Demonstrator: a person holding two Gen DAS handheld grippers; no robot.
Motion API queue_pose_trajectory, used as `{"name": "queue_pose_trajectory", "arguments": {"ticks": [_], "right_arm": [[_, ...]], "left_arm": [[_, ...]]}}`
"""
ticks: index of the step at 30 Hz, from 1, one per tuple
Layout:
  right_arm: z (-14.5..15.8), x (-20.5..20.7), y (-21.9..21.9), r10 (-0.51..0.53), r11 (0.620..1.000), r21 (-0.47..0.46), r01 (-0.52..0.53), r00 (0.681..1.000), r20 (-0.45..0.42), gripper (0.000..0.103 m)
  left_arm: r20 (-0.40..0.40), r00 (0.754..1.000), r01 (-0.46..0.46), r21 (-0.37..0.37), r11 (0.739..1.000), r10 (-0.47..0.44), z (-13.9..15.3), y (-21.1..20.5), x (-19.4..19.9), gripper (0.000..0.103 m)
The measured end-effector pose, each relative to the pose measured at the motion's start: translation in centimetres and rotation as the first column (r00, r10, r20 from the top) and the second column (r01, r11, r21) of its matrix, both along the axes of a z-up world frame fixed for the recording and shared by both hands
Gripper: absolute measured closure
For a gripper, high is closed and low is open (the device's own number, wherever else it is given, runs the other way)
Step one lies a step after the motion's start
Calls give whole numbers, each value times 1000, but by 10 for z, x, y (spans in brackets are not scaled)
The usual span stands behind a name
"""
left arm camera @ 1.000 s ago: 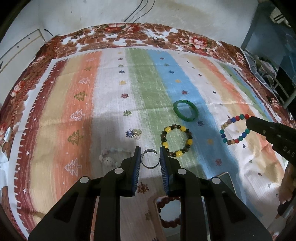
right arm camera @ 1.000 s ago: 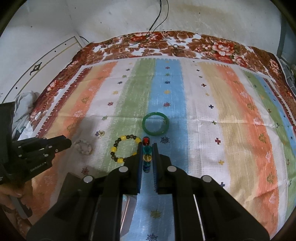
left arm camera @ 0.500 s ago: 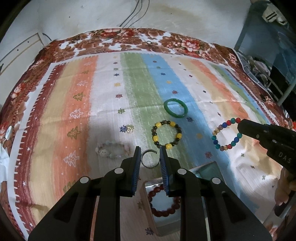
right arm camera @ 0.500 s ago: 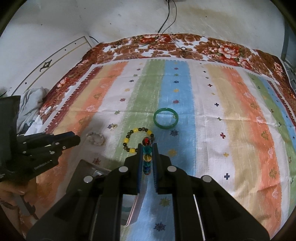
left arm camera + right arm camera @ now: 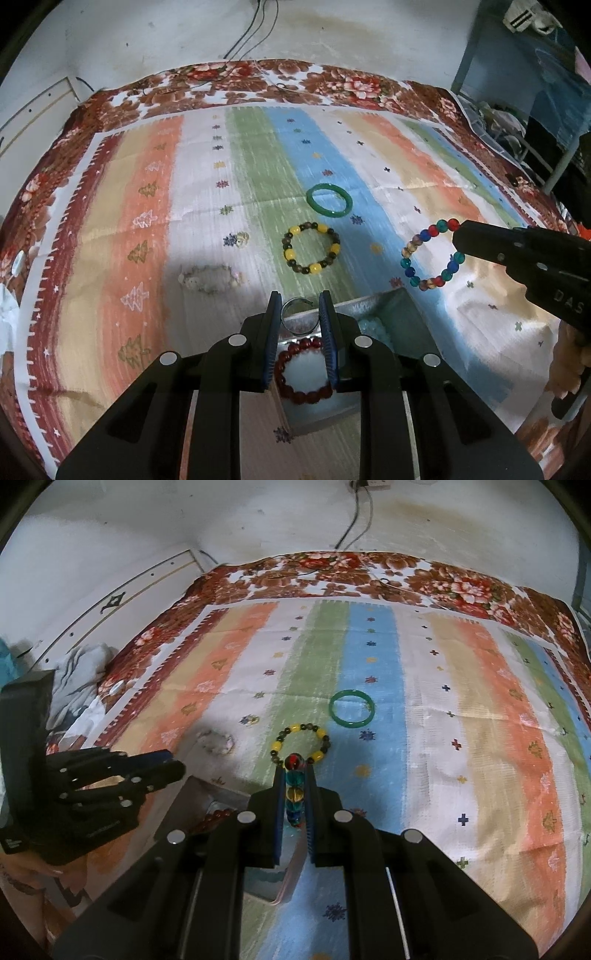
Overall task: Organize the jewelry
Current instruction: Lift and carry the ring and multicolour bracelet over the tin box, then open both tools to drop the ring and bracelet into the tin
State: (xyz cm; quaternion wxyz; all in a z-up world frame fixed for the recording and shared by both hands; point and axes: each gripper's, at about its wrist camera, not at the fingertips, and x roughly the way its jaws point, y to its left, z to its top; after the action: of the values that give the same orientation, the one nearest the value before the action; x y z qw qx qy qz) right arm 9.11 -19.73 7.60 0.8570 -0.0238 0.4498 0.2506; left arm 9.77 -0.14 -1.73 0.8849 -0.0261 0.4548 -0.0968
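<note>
We've got left gripper [image 5: 298, 317] clamped on silver ring [image 5: 295, 320], right gripper [image 5: 294, 790] pinching multicolour bead bracelet [image 5: 294, 794], both above the box [image 5: 391, 308]

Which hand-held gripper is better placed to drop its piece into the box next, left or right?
Left, probably. The left hand-held gripper holds the silver ring right over the box, above the red bead bracelet. The right hand-held gripper pinches the multicolored bracelet beside the box.

Silver ring [image 5: 297, 318], multicoloured bracelet [image 5: 432, 254] held aloft
</note>
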Motion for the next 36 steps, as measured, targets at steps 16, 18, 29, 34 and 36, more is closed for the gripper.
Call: {"name": "queue_pose_trajectory", "arguments": {"ticks": [16,18,29,34,36], "right_arm": [[-8,-24,15,69,997,-16,-69,998,-15,92],[-8,-24,15,75,997,-12,-75,997,-20,92],[-8,-18,7,23,999,-24,-24,1000,-10,64],[-8,-16,4,15,1000,-27,-15,1000,-12,64],[-8,-16,4,16,1000,-26,-17,1000,-13,64]], "left_arm": [[-1,1000,14,-6,1000,-14,-1,-3,-13,83],[-2,1000,11,-6,1000,-11,-1,-3,-13,83],[-11,1000,3,14,1000,-2,-5,-4,-11,55],[-14,1000,3,13,1000,-3,-5,-3,-10,55],[-14,1000,1,14,1000,-1,-5,-3,-10,55]]}}
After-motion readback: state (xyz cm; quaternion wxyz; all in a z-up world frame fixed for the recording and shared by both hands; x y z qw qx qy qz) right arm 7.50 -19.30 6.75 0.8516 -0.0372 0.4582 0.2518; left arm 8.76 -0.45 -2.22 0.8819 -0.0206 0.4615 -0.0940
